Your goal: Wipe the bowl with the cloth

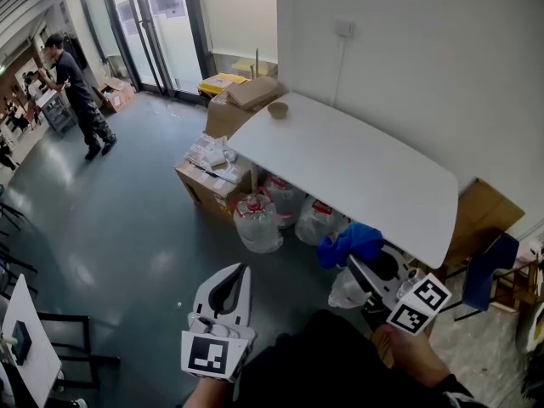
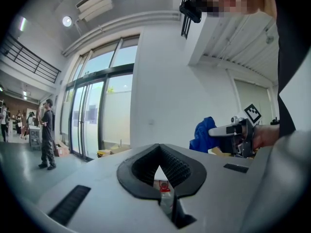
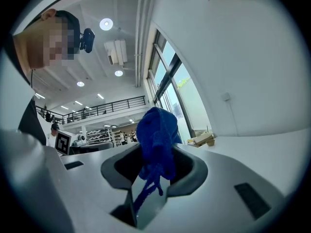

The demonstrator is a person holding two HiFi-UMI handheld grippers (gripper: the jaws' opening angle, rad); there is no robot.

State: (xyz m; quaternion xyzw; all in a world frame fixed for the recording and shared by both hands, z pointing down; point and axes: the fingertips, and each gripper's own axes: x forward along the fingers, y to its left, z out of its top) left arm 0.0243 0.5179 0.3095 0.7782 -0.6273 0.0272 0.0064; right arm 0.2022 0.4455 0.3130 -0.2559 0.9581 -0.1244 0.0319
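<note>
A small brown bowl (image 1: 277, 109) stands at the far left end of the white table (image 1: 357, 168); in the right gripper view the bowl (image 3: 210, 141) shows far off on the tabletop. My right gripper (image 1: 355, 260) is held low, in front of the table's near end, shut on a bunched blue cloth (image 1: 351, 242). The cloth (image 3: 156, 139) sticks up out of the jaws, with a strand hanging down. My left gripper (image 1: 241, 269) is over the floor, left of the right one, shut with nothing in it. In the left gripper view, the cloth (image 2: 204, 134) shows to the right.
Cardboard boxes (image 1: 212, 181) and filled plastic bags (image 1: 257, 221) crowd the floor under and beside the table. A white wall (image 1: 425, 66) runs behind it. A blue chair (image 1: 486, 270) stands at the right. A person (image 1: 81, 96) stands far off by the glass doors.
</note>
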